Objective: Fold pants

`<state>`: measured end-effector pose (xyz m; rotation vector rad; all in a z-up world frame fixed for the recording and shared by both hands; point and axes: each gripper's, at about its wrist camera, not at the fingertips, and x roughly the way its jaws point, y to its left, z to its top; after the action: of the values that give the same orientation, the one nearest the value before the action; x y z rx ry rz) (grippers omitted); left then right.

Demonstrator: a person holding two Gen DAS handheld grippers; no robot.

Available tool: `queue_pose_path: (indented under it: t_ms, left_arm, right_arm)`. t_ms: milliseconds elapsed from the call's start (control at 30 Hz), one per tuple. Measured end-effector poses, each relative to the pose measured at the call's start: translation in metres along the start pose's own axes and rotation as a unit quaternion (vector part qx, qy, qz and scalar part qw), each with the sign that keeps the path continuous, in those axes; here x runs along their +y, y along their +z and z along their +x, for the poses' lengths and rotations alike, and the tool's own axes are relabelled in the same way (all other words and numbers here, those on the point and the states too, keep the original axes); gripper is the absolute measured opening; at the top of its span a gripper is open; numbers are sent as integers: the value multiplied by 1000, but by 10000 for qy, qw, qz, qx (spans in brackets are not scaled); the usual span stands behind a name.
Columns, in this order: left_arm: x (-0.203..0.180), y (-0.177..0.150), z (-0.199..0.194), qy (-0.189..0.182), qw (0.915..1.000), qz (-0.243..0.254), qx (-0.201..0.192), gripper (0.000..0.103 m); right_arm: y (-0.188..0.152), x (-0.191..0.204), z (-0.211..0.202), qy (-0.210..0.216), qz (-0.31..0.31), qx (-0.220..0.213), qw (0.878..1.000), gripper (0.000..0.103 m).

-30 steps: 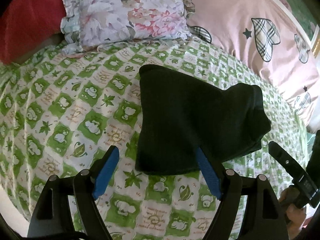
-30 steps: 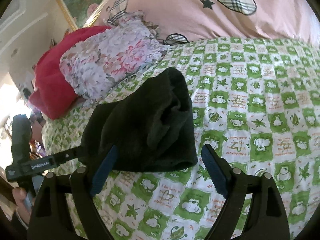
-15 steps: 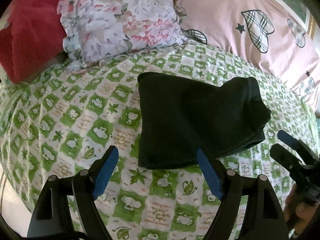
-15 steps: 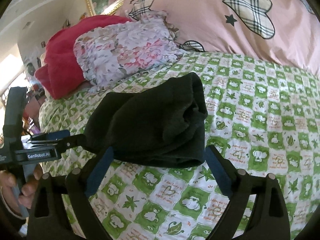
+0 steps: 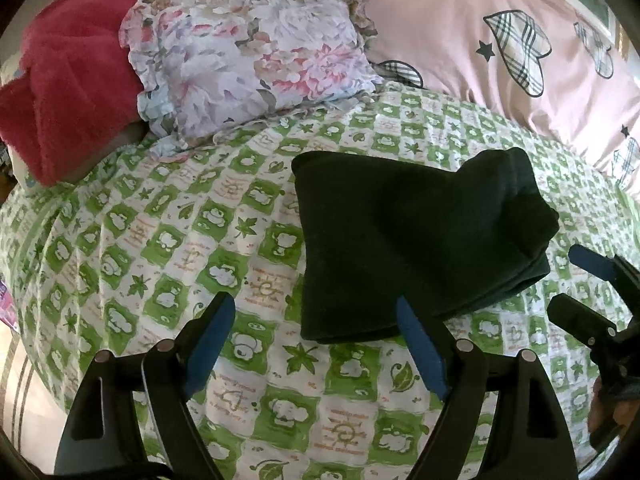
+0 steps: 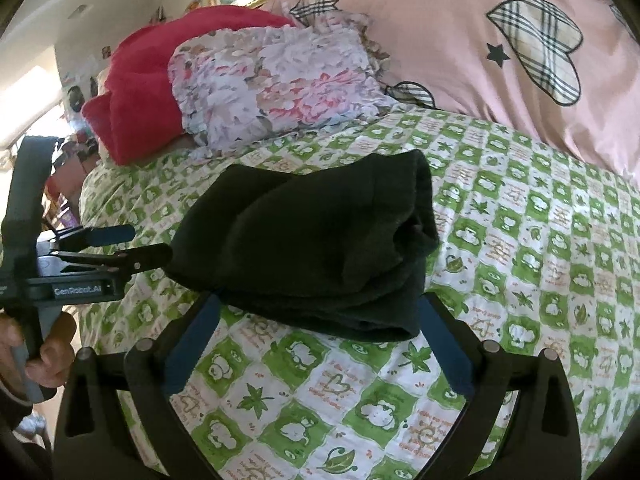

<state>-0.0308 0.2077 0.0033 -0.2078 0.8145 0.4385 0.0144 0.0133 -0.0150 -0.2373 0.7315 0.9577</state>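
The dark pants (image 5: 408, 236) lie folded in a thick stack on the green-and-white checked bedspread (image 5: 168, 248). They also show in the right wrist view (image 6: 312, 248). My left gripper (image 5: 316, 344) is open and empty, just short of the stack's near left corner. My right gripper (image 6: 320, 340) is open and empty, just short of the stack's near edge. Each gripper shows in the other's view: the right one at the far right (image 5: 580, 284), the left one at the far left (image 6: 132, 244), both clear of the pants.
A floral pillow (image 5: 256, 56), a red blanket (image 5: 68, 76) and a pink quilt with plaid hearts (image 5: 500, 36) lie at the head of the bed. The bed's edge (image 5: 24, 380) drops off at the lower left.
Both grippers have drawn back from the folded pants and risen a little. The pants lie still on the bed.
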Motion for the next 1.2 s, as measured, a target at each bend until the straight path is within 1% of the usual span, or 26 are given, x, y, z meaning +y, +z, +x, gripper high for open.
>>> queue_pose_path:
  t_ms: [100,200,400,900,1200]
  left_arm:
    - [-2,0,-1,34,10000,86,-26,83]
    - [-3,-1,-2,86,9998,182,-58,83]
    - [-2,-3,-6,141,9995,235,-186,83]
    - [-9,-8,0,-4,9978,599,-278,85]
    - [-5,-8,6,10,9979,568,-326,85]
  right_arm:
    - [1,3,4,53,-112,99,9999,99]
    - [3,5,7,6,-198,172,9997,99]
    - [5,3,8,33,-225,155,9996,99]
    - [7,-3,19,14,-243,295,9993,99]
    - [6,-5,22,13,-247,308,9992,99]
